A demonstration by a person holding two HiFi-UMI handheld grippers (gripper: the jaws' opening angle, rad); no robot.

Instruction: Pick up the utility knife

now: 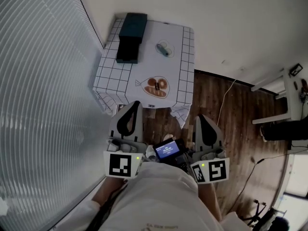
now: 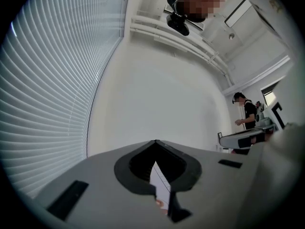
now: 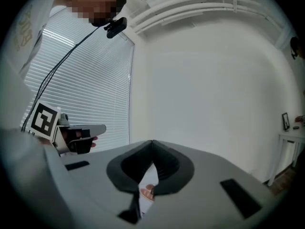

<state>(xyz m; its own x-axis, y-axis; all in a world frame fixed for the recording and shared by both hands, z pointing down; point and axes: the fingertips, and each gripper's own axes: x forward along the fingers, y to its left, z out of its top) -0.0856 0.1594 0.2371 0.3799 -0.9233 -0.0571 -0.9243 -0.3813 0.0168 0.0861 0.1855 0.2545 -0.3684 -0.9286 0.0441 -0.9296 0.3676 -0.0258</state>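
Worktop (image 1: 183,61), covered by a white grid-checked cloth, occupies the upper centre of the head view, well apart from the operator. Two dark boxes (image 1: 130,35) are stacked at its upper left corner. An orange-brown plate-shaped motif (image 1: 156,87) lies near its lower edge.

Left tool (image 1: 136,104) and right tool (image 1: 200,117) sit at lower centre, both aimed at the worktop. Each is clenched, jaw tips meeting, with nothing between them.

Utility knife (image 1: 163,48) lies flat on the upper right part of the cloth, inside a drawn outline and clear of the boxes. It appears small, slim and grey-teal; blade condition is too small to tell.

Assessment: the approach step is in hand and no grasp has begun. The next move calls for closing the distance, releasing one tool's jaws and setting them across the knife's narrow body.
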